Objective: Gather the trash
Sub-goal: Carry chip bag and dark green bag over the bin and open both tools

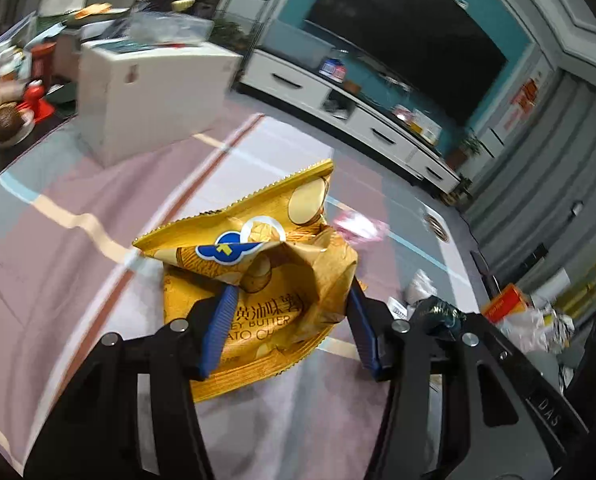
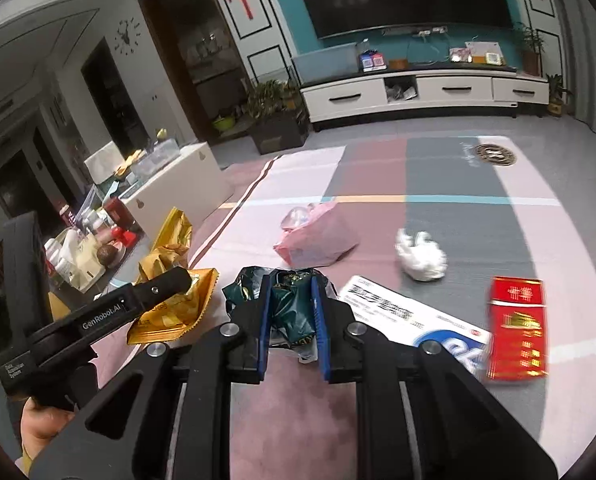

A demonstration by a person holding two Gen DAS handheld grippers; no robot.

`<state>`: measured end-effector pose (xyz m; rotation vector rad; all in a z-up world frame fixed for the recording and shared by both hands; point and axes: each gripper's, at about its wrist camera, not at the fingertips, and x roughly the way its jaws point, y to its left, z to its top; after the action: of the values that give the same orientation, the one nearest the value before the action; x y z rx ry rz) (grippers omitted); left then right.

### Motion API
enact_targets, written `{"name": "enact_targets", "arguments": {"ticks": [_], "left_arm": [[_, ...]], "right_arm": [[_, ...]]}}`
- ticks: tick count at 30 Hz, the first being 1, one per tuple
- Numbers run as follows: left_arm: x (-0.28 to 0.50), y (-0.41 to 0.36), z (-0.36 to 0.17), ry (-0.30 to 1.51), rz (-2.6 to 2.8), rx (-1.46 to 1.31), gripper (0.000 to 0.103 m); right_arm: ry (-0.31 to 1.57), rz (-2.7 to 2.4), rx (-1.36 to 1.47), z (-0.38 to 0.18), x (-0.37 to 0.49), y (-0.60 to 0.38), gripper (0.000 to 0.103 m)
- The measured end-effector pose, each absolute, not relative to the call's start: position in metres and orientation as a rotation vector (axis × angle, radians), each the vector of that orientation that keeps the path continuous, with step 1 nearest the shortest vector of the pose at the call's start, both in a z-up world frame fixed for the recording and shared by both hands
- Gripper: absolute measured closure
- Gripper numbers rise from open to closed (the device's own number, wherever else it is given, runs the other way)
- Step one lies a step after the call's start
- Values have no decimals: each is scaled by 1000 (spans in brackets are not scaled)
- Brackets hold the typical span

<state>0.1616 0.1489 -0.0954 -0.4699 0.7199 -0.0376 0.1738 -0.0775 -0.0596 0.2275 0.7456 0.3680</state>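
Observation:
A crumpled yellow chip bag [image 1: 258,264] sits between the blue pads of my left gripper [image 1: 290,312], which is shut on its lower half and holds it above the patchwork mat [image 1: 98,240]. In the right wrist view my right gripper [image 2: 290,312] is shut on a crumpled dark green wrapper [image 2: 290,300]. The left gripper [image 2: 186,280] with the yellow chip bag [image 2: 174,300] shows at the left of that view, held by a hand [image 2: 38,428]. The dark green wrapper [image 1: 438,312] also shows at the right of the left wrist view.
On the mat lie a pink packet [image 2: 318,236], a white tissue ball [image 2: 422,256], a red cigarette box [image 2: 518,328] and a white-blue flat box [image 2: 410,316]. A white box [image 1: 146,96] and a cluttered low table [image 2: 86,248] stand at the left. A TV cabinet [image 2: 426,92] lines the far wall.

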Motion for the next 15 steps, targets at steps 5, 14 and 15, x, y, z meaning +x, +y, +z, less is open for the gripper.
{"name": "enact_targets", "arguments": {"ticks": [5, 14, 15], "left_arm": [[155, 106, -85, 707, -134, -380, 48], [144, 47, -79, 689, -251, -240, 47], [143, 45, -80, 692, -259, -236, 47]], "right_arm": [[728, 317, 223, -52, 153, -107, 83], [674, 202, 313, -58, 126, -174, 83], [679, 188, 323, -61, 126, -181, 83]]}}
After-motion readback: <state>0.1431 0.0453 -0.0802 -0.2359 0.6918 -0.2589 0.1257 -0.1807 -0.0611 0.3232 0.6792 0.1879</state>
